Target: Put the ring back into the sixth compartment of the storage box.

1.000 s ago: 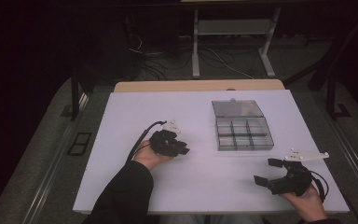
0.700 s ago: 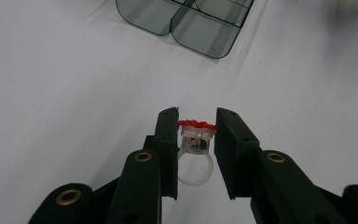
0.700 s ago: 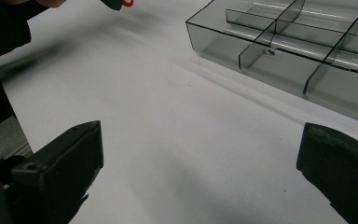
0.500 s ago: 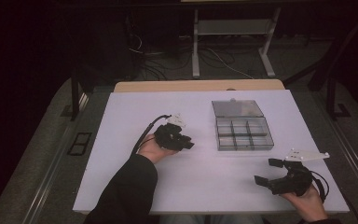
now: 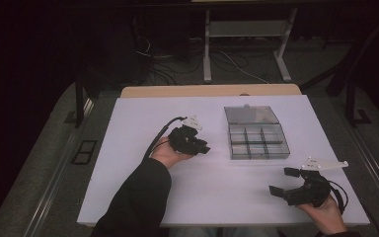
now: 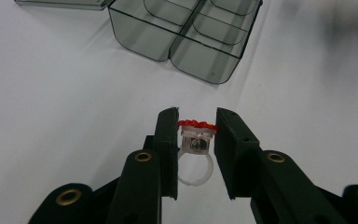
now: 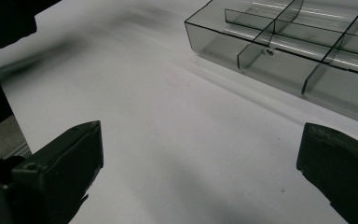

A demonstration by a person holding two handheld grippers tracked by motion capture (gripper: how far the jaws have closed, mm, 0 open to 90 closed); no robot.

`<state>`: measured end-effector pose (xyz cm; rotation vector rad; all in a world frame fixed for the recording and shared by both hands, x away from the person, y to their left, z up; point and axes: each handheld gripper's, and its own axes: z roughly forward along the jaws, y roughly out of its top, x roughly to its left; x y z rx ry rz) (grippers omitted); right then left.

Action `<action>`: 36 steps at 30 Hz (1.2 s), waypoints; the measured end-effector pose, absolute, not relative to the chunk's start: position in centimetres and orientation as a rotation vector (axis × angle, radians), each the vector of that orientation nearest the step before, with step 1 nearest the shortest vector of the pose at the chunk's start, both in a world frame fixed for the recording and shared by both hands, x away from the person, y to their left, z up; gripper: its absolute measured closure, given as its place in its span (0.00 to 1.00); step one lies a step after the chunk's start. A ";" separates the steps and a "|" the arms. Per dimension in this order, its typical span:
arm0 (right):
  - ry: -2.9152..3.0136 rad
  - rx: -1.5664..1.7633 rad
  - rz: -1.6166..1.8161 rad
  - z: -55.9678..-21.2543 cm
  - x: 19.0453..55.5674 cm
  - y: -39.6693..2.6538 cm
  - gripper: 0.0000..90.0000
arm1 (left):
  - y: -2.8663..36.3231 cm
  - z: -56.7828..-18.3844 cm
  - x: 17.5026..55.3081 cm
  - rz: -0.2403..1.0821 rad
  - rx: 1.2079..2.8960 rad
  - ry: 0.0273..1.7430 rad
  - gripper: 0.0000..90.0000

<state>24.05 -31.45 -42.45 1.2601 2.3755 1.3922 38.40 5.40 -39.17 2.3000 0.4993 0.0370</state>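
A dark room with cables and metal stand legs on the floor lies behind a white surface [image 5: 128, 148] that takes up the middle of the high view. Toward the far right corner of that surface sits a smoky clear compartment box [image 5: 259, 140], its lid [image 5: 250, 115] folded open toward the far edge and its divided cells looking empty.

The left gripper [image 5: 201, 147] is near the middle of the surface, just off the box's left wall, held by a hand coming from a dark sleeve [image 5: 138, 197]. In the left gripper view its fingers [image 6: 168, 140] are closed on a small toy ring [image 6: 196, 149] with a clear plastic band and a red beaded top; the band hangs below, toward the camera, and the red top faces the box. The box's nearest corner cell lies straight ahead of the fingers and a little to the right, well apart from the ring.

The right gripper [image 5: 284, 182] rests near the front right corner of the surface, fingers spread wide and empty, the box's front wall ahead of it.

The left hand already has the ring and is the nearer one, so the coming move probably carries it forward over the near wall.
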 end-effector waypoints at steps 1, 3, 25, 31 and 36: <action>2.375 1.260 1.392 -42.5 24.1 -31.4 0.01 | 5.3 -39.1 38.5 0.037 2.299 0.494 0.78; 2.377 1.260 1.391 -42.5 24.1 -31.4 0.01 | 4.9 -39.0 38.6 0.036 2.297 0.493 0.78; 2.380 1.249 1.389 -42.5 24.2 -31.4 0.01 | 1.0 -36.2 40.7 0.066 2.272 0.411 0.78; 2.372 1.261 1.392 -42.5 24.2 -31.5 0.01 | -0.6 -35.8 41.3 0.056 2.272 0.391 0.78; 2.374 1.261 1.394 -42.4 24.2 -31.5 0.01 | -1.8 -35.6 41.7 0.057 2.280 0.375 0.78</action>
